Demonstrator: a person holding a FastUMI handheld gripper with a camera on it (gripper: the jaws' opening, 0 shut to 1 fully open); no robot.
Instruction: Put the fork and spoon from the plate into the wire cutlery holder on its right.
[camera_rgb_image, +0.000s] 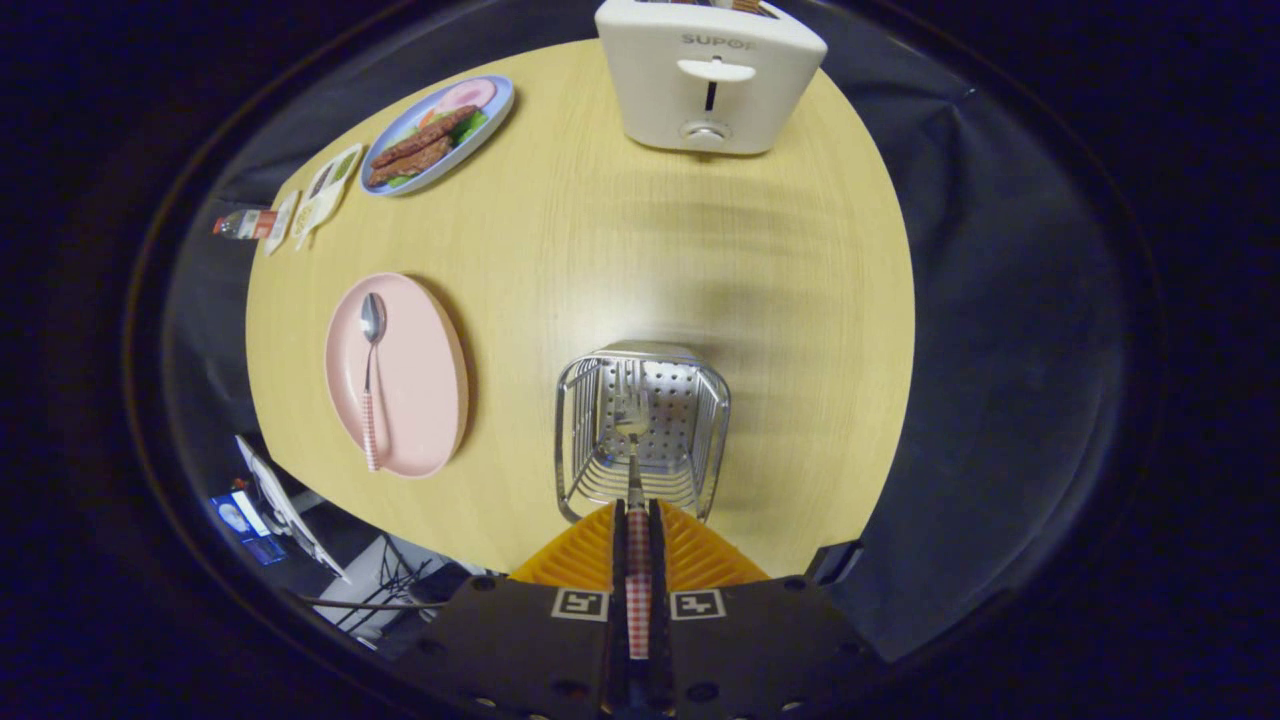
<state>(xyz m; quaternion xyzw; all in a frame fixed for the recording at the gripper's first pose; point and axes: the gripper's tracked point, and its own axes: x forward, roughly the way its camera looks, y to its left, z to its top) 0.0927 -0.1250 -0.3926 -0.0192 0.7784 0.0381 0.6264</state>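
Claw clamped on the fork (tines down inside the wire cutlery holder), spoon on the pink plate.

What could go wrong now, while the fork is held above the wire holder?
1. The hand-held gripper is shut on the fork, whose prongs point into the wire holder. Released off-centre, it could strike the rim and fall onto the table.
2. The holder looks light; a push might tip it.
3. The spoon on the pink plate remains to fetch.
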